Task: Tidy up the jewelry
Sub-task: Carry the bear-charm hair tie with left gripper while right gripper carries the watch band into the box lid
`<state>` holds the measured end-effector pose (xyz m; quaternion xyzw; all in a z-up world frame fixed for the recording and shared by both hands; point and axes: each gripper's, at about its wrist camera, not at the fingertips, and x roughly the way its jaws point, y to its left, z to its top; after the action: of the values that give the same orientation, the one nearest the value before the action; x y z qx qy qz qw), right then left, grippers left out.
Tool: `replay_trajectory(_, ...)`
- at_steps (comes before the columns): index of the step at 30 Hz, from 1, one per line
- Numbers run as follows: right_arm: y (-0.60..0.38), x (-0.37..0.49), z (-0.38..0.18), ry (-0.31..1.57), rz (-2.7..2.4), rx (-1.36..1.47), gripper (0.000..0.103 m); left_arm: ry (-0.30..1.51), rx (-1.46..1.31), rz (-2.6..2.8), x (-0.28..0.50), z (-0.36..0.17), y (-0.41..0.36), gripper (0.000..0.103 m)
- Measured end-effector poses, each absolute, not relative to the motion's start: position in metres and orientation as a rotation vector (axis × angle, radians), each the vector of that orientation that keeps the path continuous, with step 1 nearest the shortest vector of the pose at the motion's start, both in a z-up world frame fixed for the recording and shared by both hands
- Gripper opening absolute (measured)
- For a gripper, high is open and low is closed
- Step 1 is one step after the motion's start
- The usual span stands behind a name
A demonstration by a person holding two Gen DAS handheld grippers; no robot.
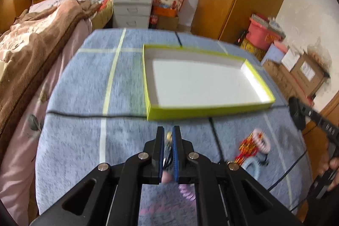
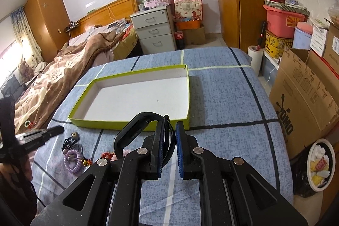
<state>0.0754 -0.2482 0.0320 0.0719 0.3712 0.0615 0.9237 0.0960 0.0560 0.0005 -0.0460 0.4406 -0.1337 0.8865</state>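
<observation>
Looking along my left hand-held gripper (image 1: 168,132), I see its blue pads (image 1: 176,141) pressed nearly together, pinching a thin dark hair tie with a small bead charm (image 1: 168,137) that pokes up between them. A lilac coil tie (image 1: 187,191) lies on the blue checked cloth (image 1: 84,137) under the gripper's frame. To the right on the cloth sits a small heap of jewelry (image 1: 253,146), red-and-gold beads with pale coil bands, blurred here. Beyond my fingertips stands the shallow box (image 1: 211,112) with lime-green walls and a white floor, nothing in it. My right hand-held gripper (image 1: 296,113) shows at the right edge, held by my hand (image 1: 332,171).

Turning to the right wrist view, my right hand-held gripper (image 2: 169,130) is closed on a black wristband (image 2: 135,130); a strap end sits between the pads, and the rest loops out to the left above the cloth. The green box (image 2: 84,119) lies just ahead, its near wall right behind the band. At lower left the remaining pieces rest on the cloth: a purple coil tie (image 2: 73,160), a dark tie with a bead (image 2: 72,139) and red beads (image 2: 106,155). My left hand-held gripper (image 2: 57,129) hangs above them. A bed (image 2: 63,73) with a brown blanket stands beside the desk (image 2: 222,99).
</observation>
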Motion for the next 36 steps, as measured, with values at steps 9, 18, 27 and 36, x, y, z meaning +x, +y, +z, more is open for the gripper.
replay_trajectory(9,-0.242,0.076,0.026,0.779,0.133,0.145,0.011,0.99,-0.082,-0.245,0.097,-0.024,0.057,0.046)
replay_trajectory(18,-0.24,0.076,0.028,0.78,0.137,0.142,0.011,0.973,-0.004,-0.187,0.1,-0.025,0.049,0.035)
replay_trajectory(27,-0.236,0.075,0.026,0.783,0.139,0.145,0.011,0.964,-0.002,-0.207,0.097,-0.024,0.049,0.007)
replay_trajectory(36,-0.237,0.078,0.029,0.781,0.136,0.15,0.011,0.903,-0.05,-0.232,0.094,0.0,0.057,0.006)
